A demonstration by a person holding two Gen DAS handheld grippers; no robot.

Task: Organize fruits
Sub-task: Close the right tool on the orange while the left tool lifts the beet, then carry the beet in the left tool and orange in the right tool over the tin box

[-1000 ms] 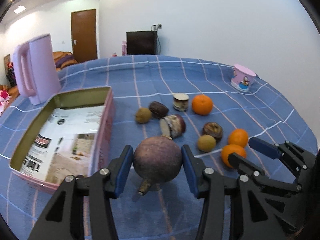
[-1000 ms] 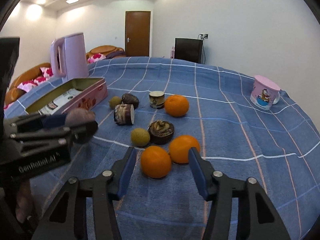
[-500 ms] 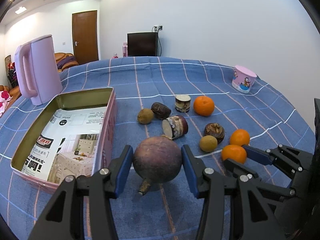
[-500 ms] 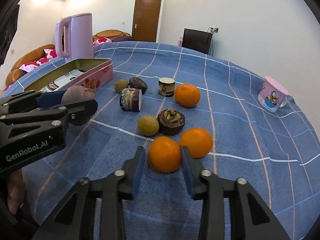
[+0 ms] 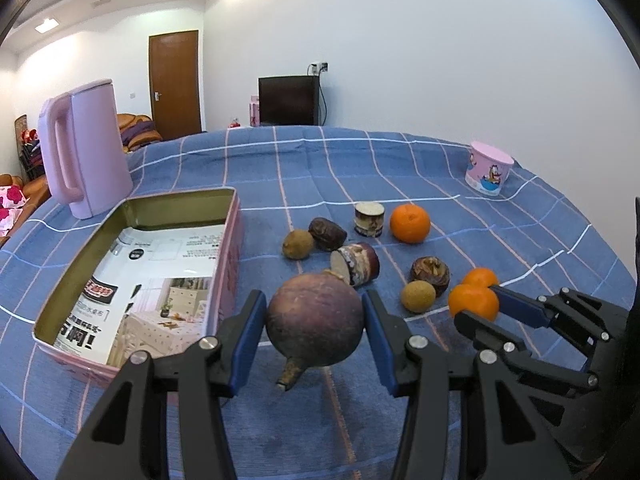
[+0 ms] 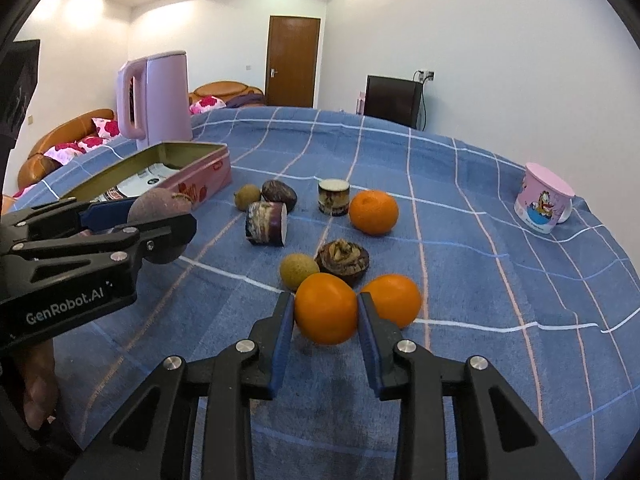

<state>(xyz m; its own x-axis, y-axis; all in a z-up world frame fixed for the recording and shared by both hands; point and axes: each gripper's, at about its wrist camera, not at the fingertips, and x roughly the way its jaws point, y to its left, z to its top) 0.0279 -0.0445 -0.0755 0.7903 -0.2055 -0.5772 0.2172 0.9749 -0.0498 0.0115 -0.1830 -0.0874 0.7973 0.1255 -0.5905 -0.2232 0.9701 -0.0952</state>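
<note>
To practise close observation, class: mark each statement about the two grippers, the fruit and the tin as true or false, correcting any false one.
1. The left gripper grips a purple fruit. True.
2. The right gripper is shut on a cup. False: on an orange.
3. The tin already holds fruit. False: only printed paper shows inside.
4. The pink kettle stands beyond the tin. True.
5. The pink cup lies inside the tin. False: it stands on the tablecloth.

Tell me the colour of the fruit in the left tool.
Dull purple-brown fruit, clearest in the left wrist view.
</note>
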